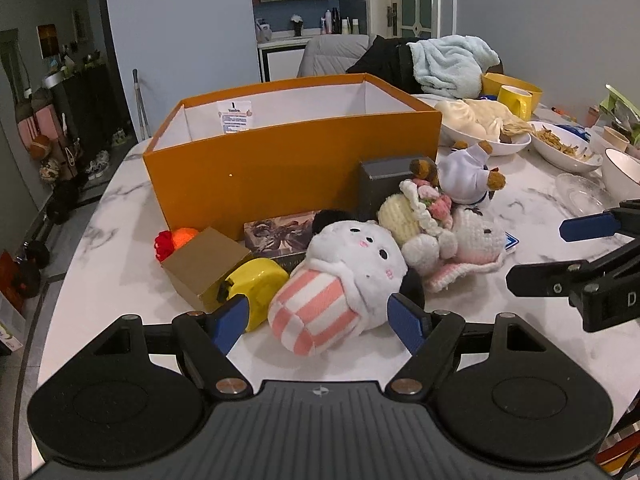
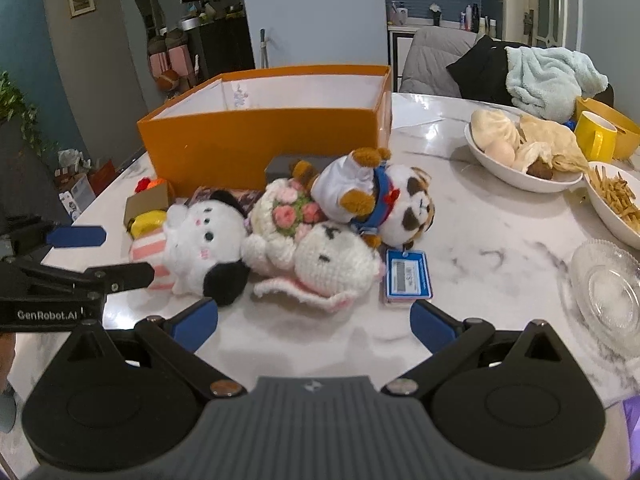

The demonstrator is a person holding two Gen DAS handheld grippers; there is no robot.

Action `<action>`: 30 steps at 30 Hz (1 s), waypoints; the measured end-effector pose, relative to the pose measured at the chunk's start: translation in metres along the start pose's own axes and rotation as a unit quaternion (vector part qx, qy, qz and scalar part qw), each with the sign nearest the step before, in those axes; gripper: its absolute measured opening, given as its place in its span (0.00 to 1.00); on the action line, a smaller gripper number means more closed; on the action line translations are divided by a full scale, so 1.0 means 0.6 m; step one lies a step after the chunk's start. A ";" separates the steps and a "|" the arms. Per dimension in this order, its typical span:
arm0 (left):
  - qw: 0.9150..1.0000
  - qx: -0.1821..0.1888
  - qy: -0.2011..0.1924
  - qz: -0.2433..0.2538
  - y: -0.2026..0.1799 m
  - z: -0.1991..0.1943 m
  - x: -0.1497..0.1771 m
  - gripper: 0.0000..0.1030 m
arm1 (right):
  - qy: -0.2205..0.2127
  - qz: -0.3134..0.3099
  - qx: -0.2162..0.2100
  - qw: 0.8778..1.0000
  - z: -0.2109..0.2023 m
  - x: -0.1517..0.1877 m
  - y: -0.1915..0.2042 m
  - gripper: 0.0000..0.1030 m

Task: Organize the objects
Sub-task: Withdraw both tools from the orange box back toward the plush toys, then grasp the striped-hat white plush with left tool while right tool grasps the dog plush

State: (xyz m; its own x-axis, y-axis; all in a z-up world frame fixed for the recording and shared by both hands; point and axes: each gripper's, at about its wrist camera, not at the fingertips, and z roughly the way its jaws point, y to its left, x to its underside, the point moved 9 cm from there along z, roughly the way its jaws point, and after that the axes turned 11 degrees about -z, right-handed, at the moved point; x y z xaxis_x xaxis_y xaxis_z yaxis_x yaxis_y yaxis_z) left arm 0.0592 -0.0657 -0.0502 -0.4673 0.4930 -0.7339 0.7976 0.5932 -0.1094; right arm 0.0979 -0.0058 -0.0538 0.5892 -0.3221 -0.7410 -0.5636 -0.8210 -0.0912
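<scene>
Orange box (image 1: 292, 168), open-topped and seemingly empty, stands at the far side of the marble counter (image 1: 120, 264); the loose things to be organized lie in a cluster along its near wall. Nearest in the left view is the white plush with a pink-striped body (image 1: 340, 280), and beside it on the left a yellow tape measure (image 1: 256, 284) touching a small brown carton (image 1: 204, 264). To the right lie a crocheted doll with a flower bouquet (image 1: 444, 236) and, farther back, a plush dog in a white shirt (image 1: 464, 176). The left claw (image 1: 320, 320) is open, its blue pads flanking the striped plush without pressing it. The right claw (image 2: 316, 328) is likewise open and empty, poised over bare counter just near of the crocheted doll (image 2: 320, 256).

Step in hand, as judged: approach before the first pick. The next move calls for closing the left claw on the striped plush, then lifting clear of the box wall before release.

The right view alone shows a blue-framed card (image 2: 406, 276) lying beside the doll, and the dog's face (image 2: 416, 204). The left view alone shows the red and orange yarn balls (image 1: 176, 240) clearly, and the printed flat box (image 1: 280, 236) under the plush
</scene>
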 end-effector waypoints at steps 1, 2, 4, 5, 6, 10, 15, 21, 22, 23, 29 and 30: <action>1.000 0.001 0.003 -0.001 -0.001 0.004 -0.002 0.87 | 0.001 0.003 -0.002 1.000 0.002 -0.002 -0.002 0.99; 1.000 0.002 0.005 -0.002 -0.002 0.007 -0.003 0.87 | 0.002 0.004 -0.004 1.000 0.004 -0.003 -0.004 0.99; 1.000 0.002 0.007 -0.001 -0.004 0.014 -0.008 0.87 | 0.004 0.005 -0.005 1.000 0.007 -0.004 -0.006 0.99; 1.000 0.002 0.008 0.000 -0.006 0.018 -0.010 0.87 | 0.005 0.005 -0.006 1.000 0.009 -0.004 -0.007 0.99; 1.000 0.002 0.009 0.001 -0.007 0.022 -0.011 0.87 | 0.006 0.006 -0.006 1.000 0.011 -0.004 -0.009 0.99; 1.000 0.003 0.019 0.004 -0.011 0.041 -0.015 0.87 | 0.009 0.008 -0.010 1.000 0.016 -0.005 -0.014 0.99; 0.999 0.006 0.031 0.005 -0.016 0.062 -0.012 0.88 | 0.008 0.009 -0.006 1.000 0.018 -0.015 -0.024 0.99; 1.000 0.009 0.027 0.009 -0.021 0.068 -0.011 0.92 | 0.000 0.024 -0.008 1.000 0.030 -0.040 -0.039 0.99; 1.000 0.009 0.027 0.009 -0.021 0.069 -0.010 0.92 | -0.001 0.024 -0.006 1.000 0.034 -0.045 -0.040 0.99; 1.000 0.009 0.026 0.010 -0.022 0.070 -0.009 0.93 | -0.002 0.023 -0.003 1.000 0.040 -0.050 -0.042 0.99; 0.999 0.011 0.023 0.022 -0.028 0.073 -0.005 0.94 | -0.005 0.006 0.027 1.000 0.090 -0.079 -0.056 0.99; 0.999 0.013 0.024 0.023 -0.029 0.074 -0.004 0.94 | -0.005 0.008 0.033 0.999 0.099 -0.084 -0.061 0.99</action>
State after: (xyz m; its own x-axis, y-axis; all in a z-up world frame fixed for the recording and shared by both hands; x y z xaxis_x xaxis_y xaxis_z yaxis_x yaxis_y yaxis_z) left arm 0.0633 -0.1058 -0.0764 -0.4475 0.5498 -0.7053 0.8277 0.5533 -0.0938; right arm 0.0542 0.0684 -0.0525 0.5745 -0.3290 -0.7495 -0.6097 -0.7829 -0.1237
